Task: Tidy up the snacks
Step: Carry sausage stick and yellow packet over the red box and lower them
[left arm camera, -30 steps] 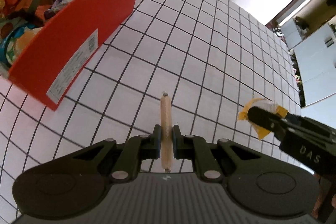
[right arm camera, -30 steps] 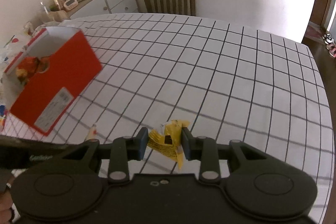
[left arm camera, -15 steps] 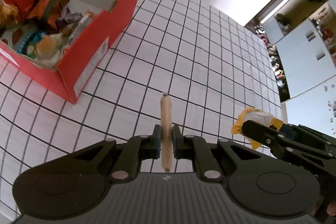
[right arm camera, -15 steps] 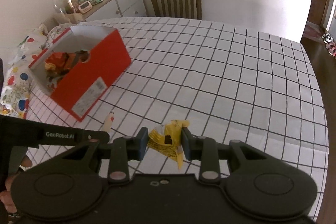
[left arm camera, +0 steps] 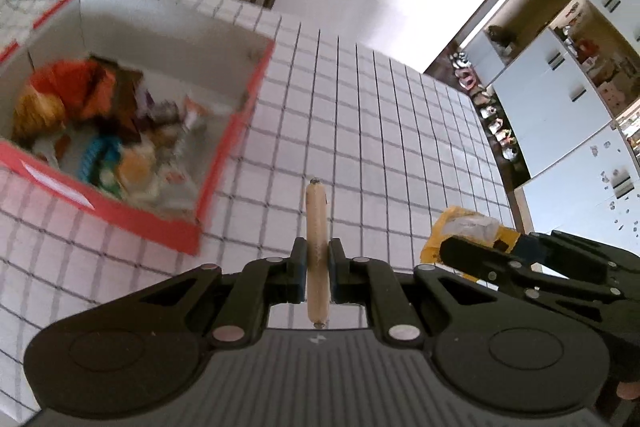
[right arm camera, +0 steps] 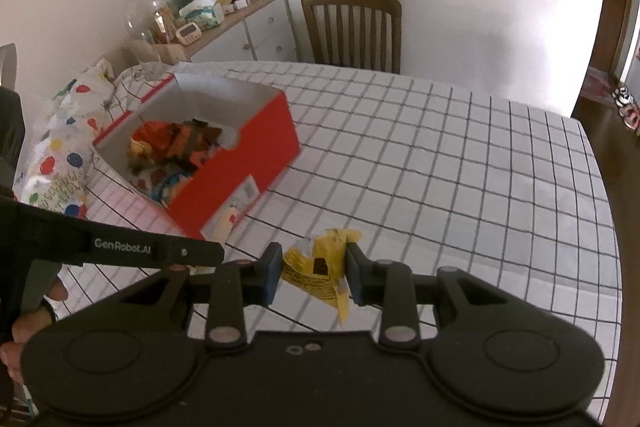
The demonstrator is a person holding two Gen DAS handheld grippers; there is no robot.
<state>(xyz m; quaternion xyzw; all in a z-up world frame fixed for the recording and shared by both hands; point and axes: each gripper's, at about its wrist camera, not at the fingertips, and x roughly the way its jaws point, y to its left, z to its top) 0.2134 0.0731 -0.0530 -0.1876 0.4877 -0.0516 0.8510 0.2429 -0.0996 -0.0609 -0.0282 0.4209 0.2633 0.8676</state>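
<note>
My left gripper (left arm camera: 318,259) is shut on a thin tan sausage stick (left arm camera: 316,223), held lengthwise above the checked tablecloth (left arm camera: 360,131). The open red box (left arm camera: 224,143) full of snack packets lies to its left. My right gripper (right arm camera: 312,267) is shut on a crumpled yellow snack packet (right arm camera: 320,263) and also shows in the left wrist view (left arm camera: 460,247) at right. In the right wrist view the red box (right arm camera: 240,163) is ahead to the left, with the sausage tip (right arm camera: 224,223) in front of it.
A wooden chair (right arm camera: 352,23) stands at the table's far edge. A sideboard (right arm camera: 244,27) with clutter is behind it. A polka-dot bag (right arm camera: 60,155) lies left of the box. White cabinets (left arm camera: 560,87) stand to the right.
Both grippers have risen and tilted with their snacks held. The red box now shows from above with its contents visible, and the left gripper has come nearer its right corner.
</note>
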